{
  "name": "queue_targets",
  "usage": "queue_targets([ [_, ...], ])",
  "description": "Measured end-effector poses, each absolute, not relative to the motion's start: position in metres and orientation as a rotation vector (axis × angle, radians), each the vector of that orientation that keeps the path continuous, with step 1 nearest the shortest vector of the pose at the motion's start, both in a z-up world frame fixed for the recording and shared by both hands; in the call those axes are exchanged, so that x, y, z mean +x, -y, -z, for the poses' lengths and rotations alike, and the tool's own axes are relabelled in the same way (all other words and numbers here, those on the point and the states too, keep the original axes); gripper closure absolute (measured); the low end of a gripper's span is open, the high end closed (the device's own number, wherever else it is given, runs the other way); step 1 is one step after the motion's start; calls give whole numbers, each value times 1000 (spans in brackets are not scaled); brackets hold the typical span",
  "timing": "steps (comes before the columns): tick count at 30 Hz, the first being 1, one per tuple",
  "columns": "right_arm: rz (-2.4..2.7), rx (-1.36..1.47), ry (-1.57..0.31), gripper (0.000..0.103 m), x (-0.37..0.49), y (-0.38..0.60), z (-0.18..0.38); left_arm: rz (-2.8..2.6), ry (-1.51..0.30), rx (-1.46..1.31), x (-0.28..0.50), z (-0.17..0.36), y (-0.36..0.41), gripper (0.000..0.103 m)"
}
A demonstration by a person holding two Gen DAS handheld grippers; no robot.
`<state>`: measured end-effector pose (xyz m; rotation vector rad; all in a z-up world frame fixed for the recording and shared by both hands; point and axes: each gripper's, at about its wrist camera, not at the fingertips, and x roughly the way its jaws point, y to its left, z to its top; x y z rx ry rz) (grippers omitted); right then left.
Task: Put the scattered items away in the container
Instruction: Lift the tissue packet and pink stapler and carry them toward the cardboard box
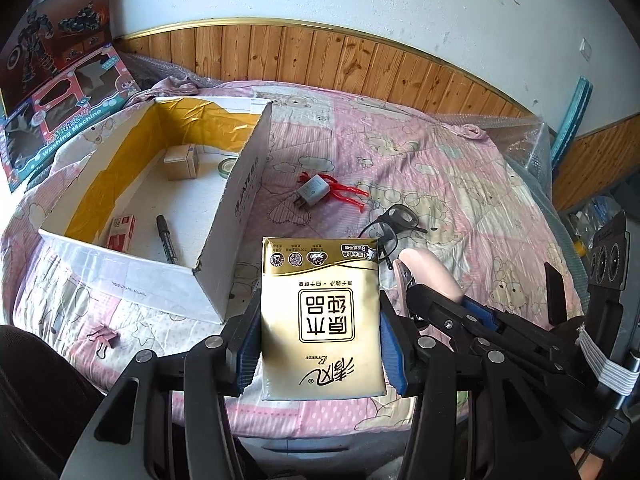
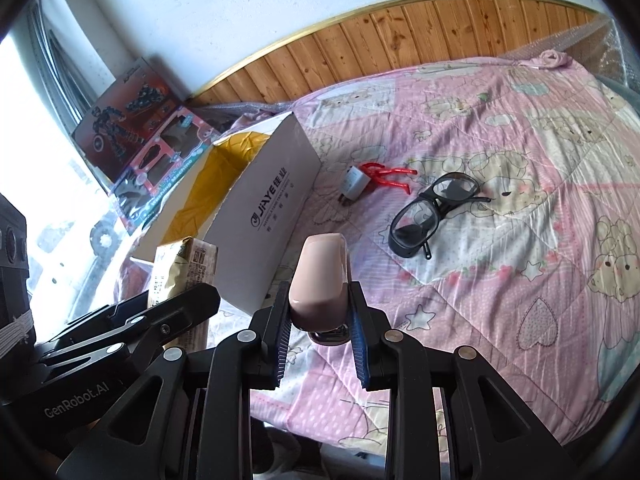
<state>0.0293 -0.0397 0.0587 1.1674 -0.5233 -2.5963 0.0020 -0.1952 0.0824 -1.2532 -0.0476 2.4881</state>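
My left gripper (image 1: 318, 320) is shut on a gold tissue pack (image 1: 320, 316), held just right of the white cardboard box (image 1: 244, 196). The box holds a small brown carton (image 1: 181, 162), a tape roll (image 1: 229, 167), a black marker (image 1: 166, 238) and a red-and-white packet (image 1: 120, 234). My right gripper (image 2: 320, 308) is shut on a pink stapler (image 2: 320, 280), close beside the left one. On the pink quilt lie a grey charger plug (image 1: 312, 191), a red twisted tie (image 1: 346, 194) and black glasses (image 2: 434, 210). A pink binder clip (image 1: 103, 340) lies in front of the box.
Toy boxes (image 1: 60, 76) lean against the wall at the far left. A wooden panel (image 1: 320, 60) runs behind the bed. Bubble wrap (image 1: 520, 140) covers the bed's far right corner. The quilt's near edge (image 1: 304, 424) drops off below the grippers.
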Motion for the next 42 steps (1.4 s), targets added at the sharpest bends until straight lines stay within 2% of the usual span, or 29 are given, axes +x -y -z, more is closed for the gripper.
queue_targets([
  [42,2481,1066,393,75,19,132,-111,-2655,260,-1177,-14,-119,324,51],
])
